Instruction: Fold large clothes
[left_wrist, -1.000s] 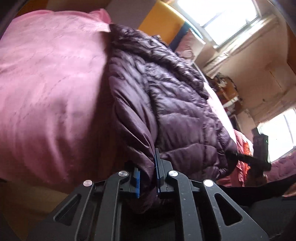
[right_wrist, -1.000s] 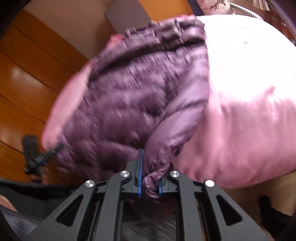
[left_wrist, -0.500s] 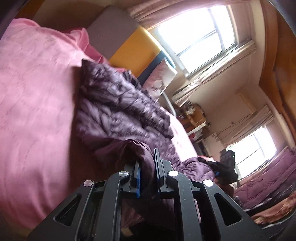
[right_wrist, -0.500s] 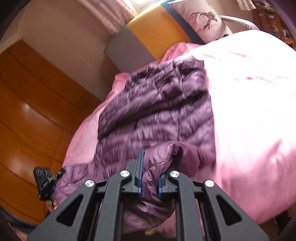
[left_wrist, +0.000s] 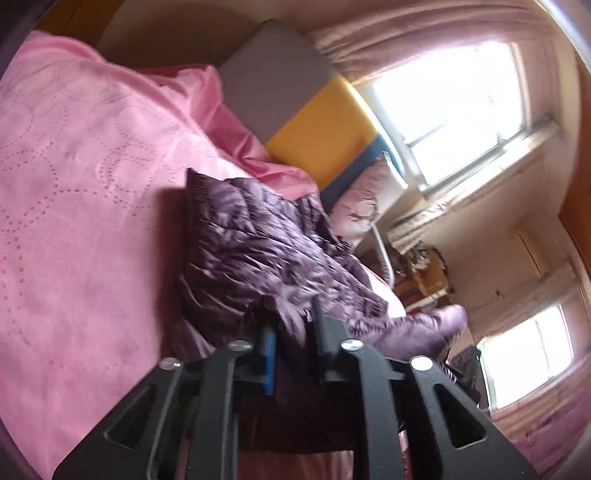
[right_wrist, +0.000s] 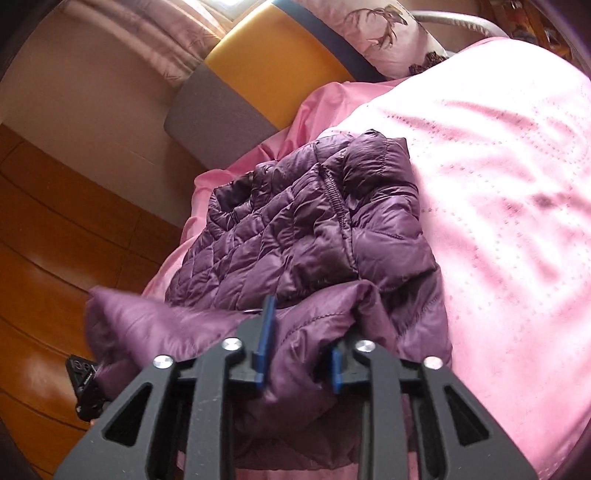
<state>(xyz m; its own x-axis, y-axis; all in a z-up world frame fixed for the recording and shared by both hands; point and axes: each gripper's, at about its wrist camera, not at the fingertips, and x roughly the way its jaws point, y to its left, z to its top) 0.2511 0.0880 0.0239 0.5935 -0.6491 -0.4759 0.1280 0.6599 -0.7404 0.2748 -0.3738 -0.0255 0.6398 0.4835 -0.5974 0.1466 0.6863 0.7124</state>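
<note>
A bed (right_wrist: 517, 184) under a pink cover fills both views, its grey-and-yellow headboard (right_wrist: 255, 85) and a deer-print pillow (right_wrist: 384, 33) at the far end. A purple quilted jacket (right_wrist: 306, 229) lies across the cover, its near hem lifted and doubled back toward the collar. The right gripper (right_wrist: 297, 354) has its fingers parted wider than the fold of hem lying between them. The left gripper (left_wrist: 293, 343), seen blurred, also shows its fingers spread with dark jacket fabric (left_wrist: 266, 251) bunched in the gap
</note>
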